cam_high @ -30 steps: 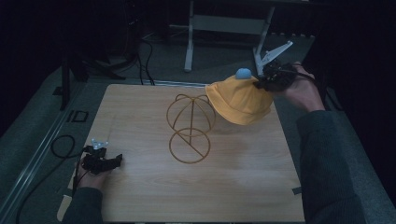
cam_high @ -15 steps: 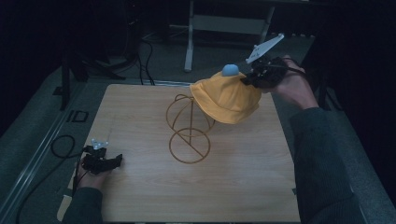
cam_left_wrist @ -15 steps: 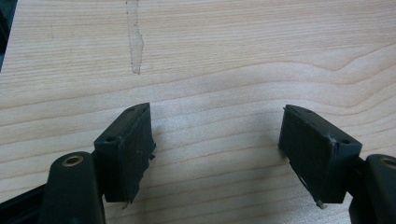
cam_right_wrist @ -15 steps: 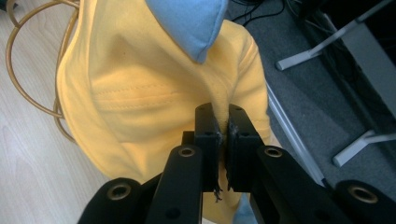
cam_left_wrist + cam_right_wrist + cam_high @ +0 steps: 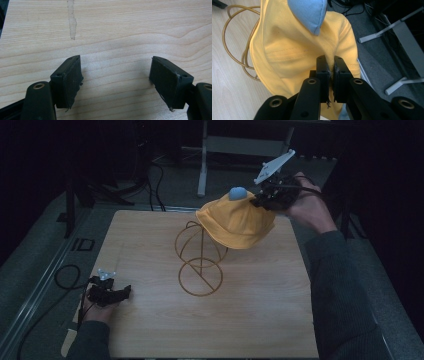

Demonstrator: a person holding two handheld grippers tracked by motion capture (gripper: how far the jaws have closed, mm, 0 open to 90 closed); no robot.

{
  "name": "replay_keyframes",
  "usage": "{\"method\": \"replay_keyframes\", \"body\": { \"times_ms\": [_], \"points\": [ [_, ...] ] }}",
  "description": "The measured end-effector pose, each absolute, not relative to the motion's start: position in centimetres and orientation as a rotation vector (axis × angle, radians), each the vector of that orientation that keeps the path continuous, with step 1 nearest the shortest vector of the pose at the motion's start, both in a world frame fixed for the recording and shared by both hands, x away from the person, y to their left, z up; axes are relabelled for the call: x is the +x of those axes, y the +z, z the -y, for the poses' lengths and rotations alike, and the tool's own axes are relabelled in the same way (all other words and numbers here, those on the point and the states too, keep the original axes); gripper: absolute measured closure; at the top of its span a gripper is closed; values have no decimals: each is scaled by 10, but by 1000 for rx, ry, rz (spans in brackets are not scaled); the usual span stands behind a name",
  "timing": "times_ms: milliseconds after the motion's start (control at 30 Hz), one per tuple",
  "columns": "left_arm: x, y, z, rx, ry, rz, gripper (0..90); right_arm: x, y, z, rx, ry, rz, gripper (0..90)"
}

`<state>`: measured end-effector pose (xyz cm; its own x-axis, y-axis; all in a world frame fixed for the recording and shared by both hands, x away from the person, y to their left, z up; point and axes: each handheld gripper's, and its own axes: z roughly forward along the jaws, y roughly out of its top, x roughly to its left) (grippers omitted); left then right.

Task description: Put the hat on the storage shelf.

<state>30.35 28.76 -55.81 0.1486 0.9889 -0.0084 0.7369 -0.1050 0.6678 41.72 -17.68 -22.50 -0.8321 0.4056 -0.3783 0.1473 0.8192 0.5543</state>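
So the yellow bucket hat (image 5: 235, 222) with the little blue bit (image 5: 237, 193) on its crown was held up off the table, just above and to the right of the gold wire hat stand (image 5: 199, 257), with its lower edge draped against the top of the wire dome. It was pinched by the fabric near the brim, so the rest of it was left to hang loose and open underneath. That was probably the point, since a hat carried that way can be dropped straight over the dome.

In the right gripper view the jaws of the right gripper (image 5: 331, 72) were seen clamped tight on a fold of the yellow cloth (image 5: 294, 50), barely any gap left between the pads. The gripper was angled in from the far right corner of the table in the high view (image 5: 261, 200), which kept the hand clear of the stand.

The stand was parked about mid-table, on a flat ring base, so it could be reached from either side.

The left gripper (image 5: 107, 292) was rested down at the near left corner of the wooden table (image 5: 260, 320), well apart from everything. Its jaws were spread wide with nothing between them but bare wood grain (image 5: 115, 45), so it looked to be just parked out of the way.
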Motion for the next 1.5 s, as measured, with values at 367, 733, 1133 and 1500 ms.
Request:
{"method": "replay_keyframes", "body": {
  "times_ms": [367,733,1133,1500],
  "points": [
    [304,-558,-287,1900,617,-1644,262,413,-221,164,362,745,-2527,852],
    [303,-558,-288,1903,616,-1639,262,423,-243,94,273,680,-2602,850],
    [303,-558,-288,1903,615,-1637,262,417,-271,44,125,556,-2713,838],
    [303,-558,-288,1907,614,-1640,262,414,-273,39,130,587,-2726,656]
  ]
}}
